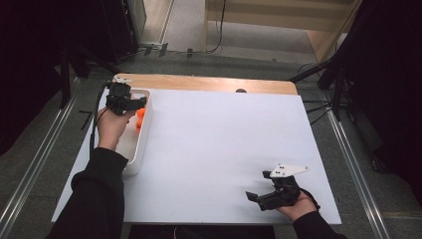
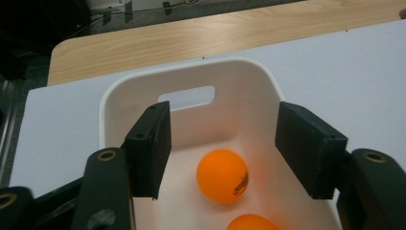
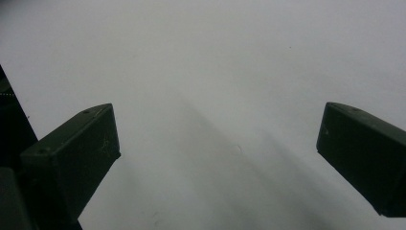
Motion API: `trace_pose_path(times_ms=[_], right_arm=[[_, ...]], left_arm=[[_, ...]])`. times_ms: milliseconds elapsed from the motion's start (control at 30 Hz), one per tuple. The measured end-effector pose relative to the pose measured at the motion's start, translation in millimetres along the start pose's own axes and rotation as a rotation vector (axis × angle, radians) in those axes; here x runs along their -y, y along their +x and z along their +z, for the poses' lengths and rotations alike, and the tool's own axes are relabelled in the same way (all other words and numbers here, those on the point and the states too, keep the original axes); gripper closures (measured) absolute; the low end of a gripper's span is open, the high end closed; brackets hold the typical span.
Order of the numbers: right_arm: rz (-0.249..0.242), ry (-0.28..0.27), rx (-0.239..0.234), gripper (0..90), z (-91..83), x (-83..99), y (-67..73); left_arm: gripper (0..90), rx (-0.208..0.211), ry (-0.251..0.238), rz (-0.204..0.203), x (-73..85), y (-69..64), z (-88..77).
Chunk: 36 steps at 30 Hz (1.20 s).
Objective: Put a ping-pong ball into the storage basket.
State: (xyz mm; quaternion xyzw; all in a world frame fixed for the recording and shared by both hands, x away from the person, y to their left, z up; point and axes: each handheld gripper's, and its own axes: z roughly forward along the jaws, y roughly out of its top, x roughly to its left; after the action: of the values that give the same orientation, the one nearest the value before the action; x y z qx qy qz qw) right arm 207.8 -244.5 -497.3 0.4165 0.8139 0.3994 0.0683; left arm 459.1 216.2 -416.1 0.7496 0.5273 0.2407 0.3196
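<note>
My left gripper (image 2: 222,151) hangs jaws apart over the white bin (image 2: 115,91); two orange balls (image 2: 222,176) inside, round, no long axis; right gripper (image 1: 268,191) agape.

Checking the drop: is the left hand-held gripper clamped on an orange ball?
No: the left hand-held gripper is open, and the orange ball lies free in the white bin.

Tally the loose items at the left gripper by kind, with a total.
Orange balls: 2, one whole and one cut off by the frame's bottom edge, both lying in the bin
White bins: 1
Total: 3
</note>
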Motion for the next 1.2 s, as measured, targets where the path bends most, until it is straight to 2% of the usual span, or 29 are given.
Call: trace_pose_path(times_ms=[67, 367, 433, 800, 1200], right_arm=[[0.0, 0.0, 0.0, 0.0, 0.0, 0.0, 0.0], [-0.001, 0.001, 0.0, 0.0, -0.1, -0.1, 0.1], [-0.001, 0.0, 0.0, 0.0, -0.1, -0.1, 0.1], [0.001, -0.001, -0.002, 0.0, -0.4, -0.1, -0.1], [0.001, 0.001, -0.002, 0.0, -0.3, -0.3, -0.1]], left_arm=[[34.8, -0.008, 0.005, 0.001, -0.1, 0.2, -0.2], [33.1, 0.022, 0.001, -0.01, -1.9, -0.3, -4.7], [33.1, 0.017, -0.007, -0.007, -2.7, -1.4, -6.4], [29.7, 0.097, -0.009, -0.029, -8.1, -5.8, -13.8], [27.7, 0.176, 0.006, -0.027, -12.4, -12.9, -20.8]])
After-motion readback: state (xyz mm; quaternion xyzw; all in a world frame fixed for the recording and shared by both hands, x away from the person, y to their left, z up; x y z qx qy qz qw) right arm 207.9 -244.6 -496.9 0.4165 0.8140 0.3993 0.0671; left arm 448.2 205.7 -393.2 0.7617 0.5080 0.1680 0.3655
